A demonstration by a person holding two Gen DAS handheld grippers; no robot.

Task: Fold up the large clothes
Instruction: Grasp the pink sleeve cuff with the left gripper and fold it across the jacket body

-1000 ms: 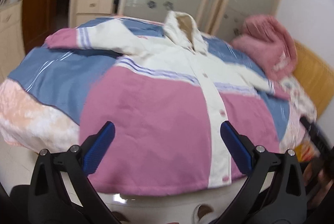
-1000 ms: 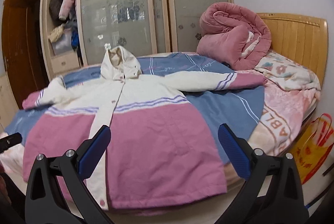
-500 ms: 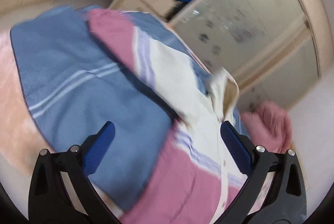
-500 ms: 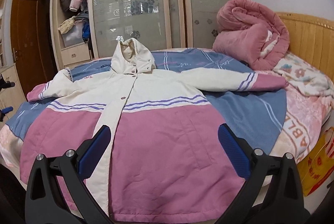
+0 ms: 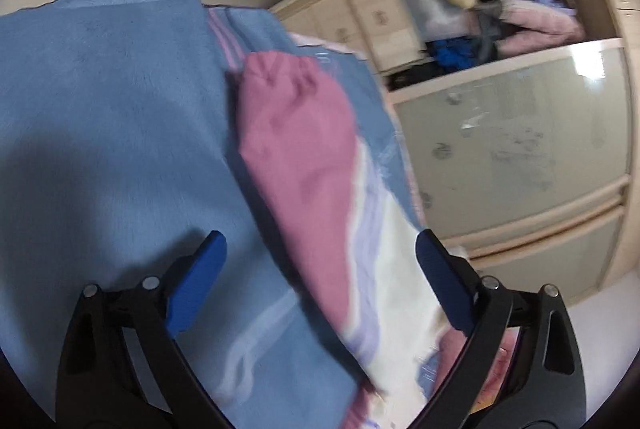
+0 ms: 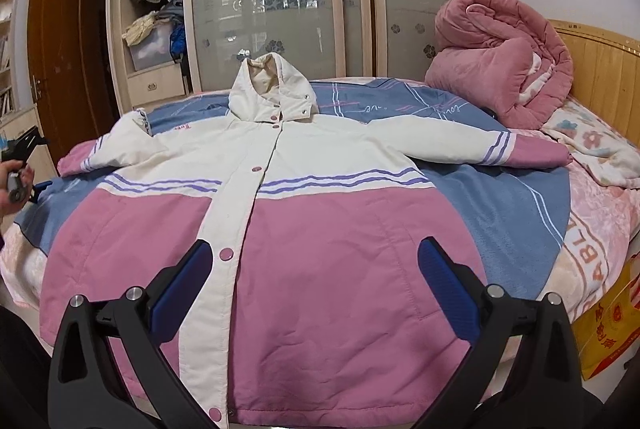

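1. Left gripper (image 5: 320, 269): jaws spread wide, empty, lower centre of the left wrist view, just short of the pink sleeve cuff (image 5: 296, 133).
2. Best closed on the cuff alone, clear of the blue blanket (image 5: 100, 129) beneath.
3. Right gripper (image 6: 312, 281): likewise agape, holding nothing, over the hem.
4. Jacket (image 6: 280, 197): flat, front up, mid-frame on the bed (image 6: 592, 229); no fold made yet.

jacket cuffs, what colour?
Pink, with purple stripes where the white sleeve begins. Clearest in the right wrist view on the cuff.
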